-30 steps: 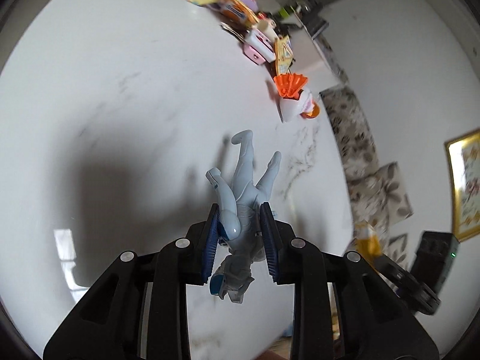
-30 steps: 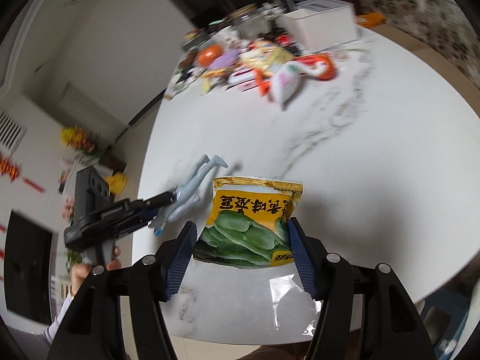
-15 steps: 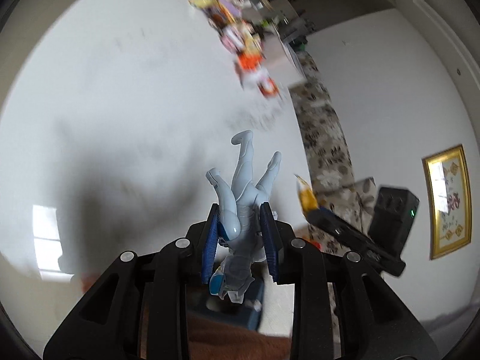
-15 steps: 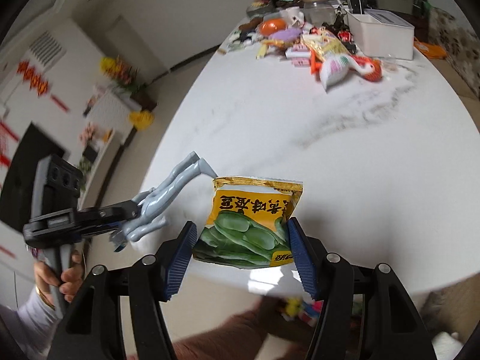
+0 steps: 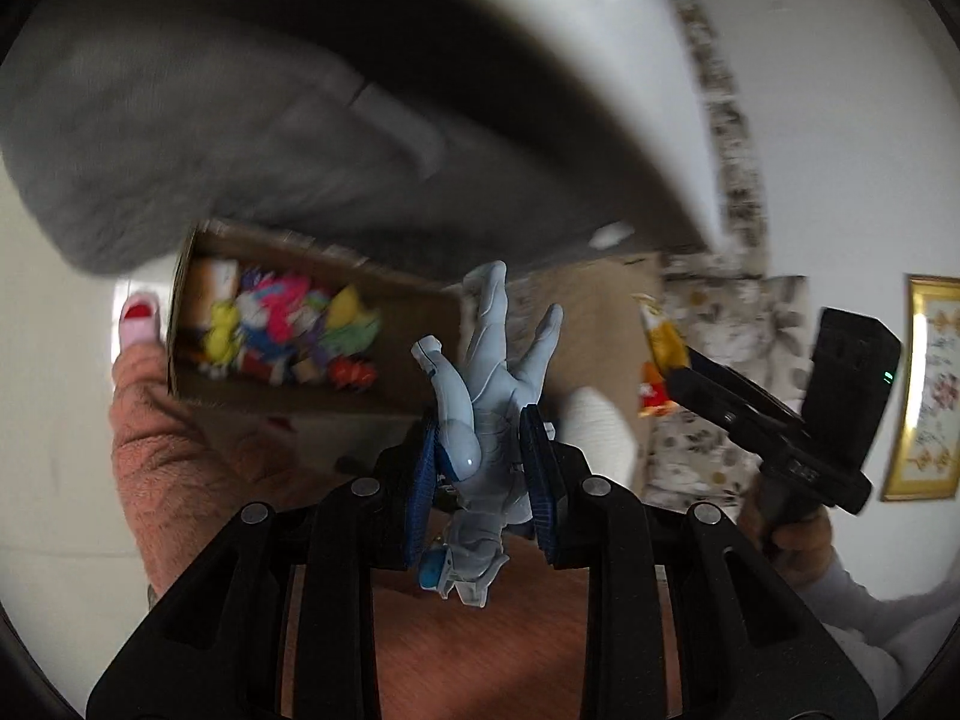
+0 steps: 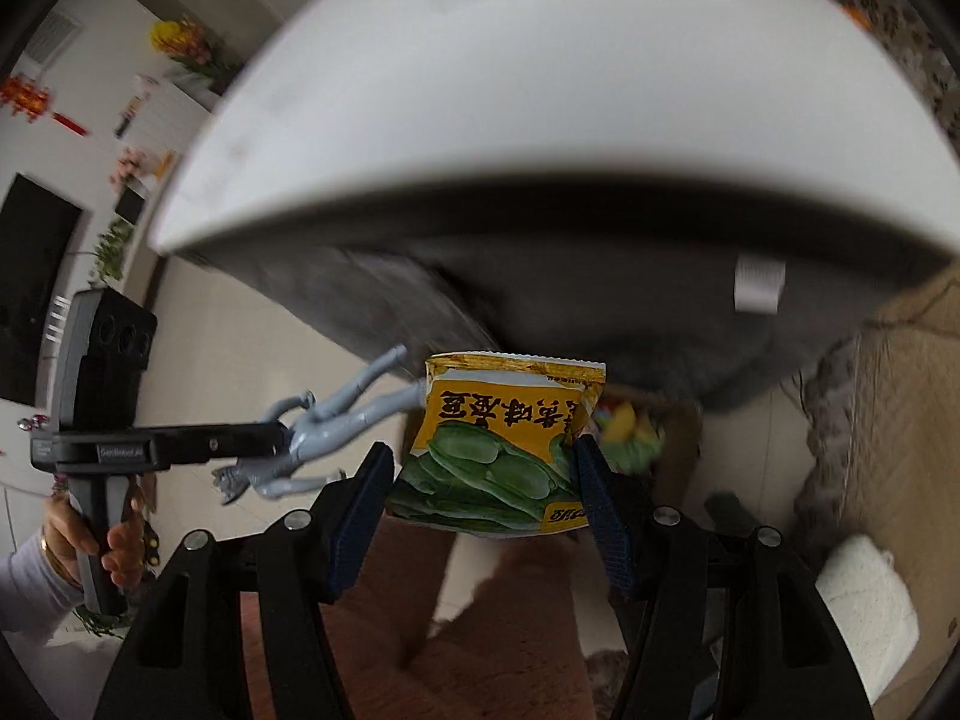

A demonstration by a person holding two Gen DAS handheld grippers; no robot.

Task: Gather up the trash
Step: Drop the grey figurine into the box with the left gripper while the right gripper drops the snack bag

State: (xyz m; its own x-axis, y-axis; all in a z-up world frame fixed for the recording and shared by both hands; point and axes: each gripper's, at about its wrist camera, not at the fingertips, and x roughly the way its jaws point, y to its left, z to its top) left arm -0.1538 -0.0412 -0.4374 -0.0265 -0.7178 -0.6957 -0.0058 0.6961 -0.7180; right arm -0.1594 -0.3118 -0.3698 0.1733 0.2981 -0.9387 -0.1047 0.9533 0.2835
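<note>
1. Left gripper (image 5: 483,468), low centre of the left wrist view: blue pads clamped on the torso of a grey toy figure (image 5: 480,420), legs pointing toward the upper part of the frame, head hanging down below the pads.
2. Same figure at left of centre in the right wrist view (image 6: 336,426), pinched at the end of the black left gripper (image 6: 279,447); small white lettering on that gripper's side too small to read.
3. Right gripper (image 6: 486,480), low centre of the right wrist view: blue pads pressed against both side edges of a yellow-and-green snack packet (image 6: 498,444).
4. Packet printed upside down: dark Chinese characters on the yellow band, green beans pictured below, small yellow tag with digits at the lower right corner; characters not clearly legible.
5. Packet also at right of centre in the left wrist view (image 5: 657,354), at the tip of the right gripper (image 5: 678,381).
6. Cardboard box (image 5: 180,312) at centre left of the left wrist view, holding blurred colourful items.
7. White tabletop edge (image 6: 540,120) across the upper half of the right wrist view, above both grippers.
8. Gold-framed picture (image 5: 927,384) at the right edge of the left wrist view, writing unreadable.
</note>
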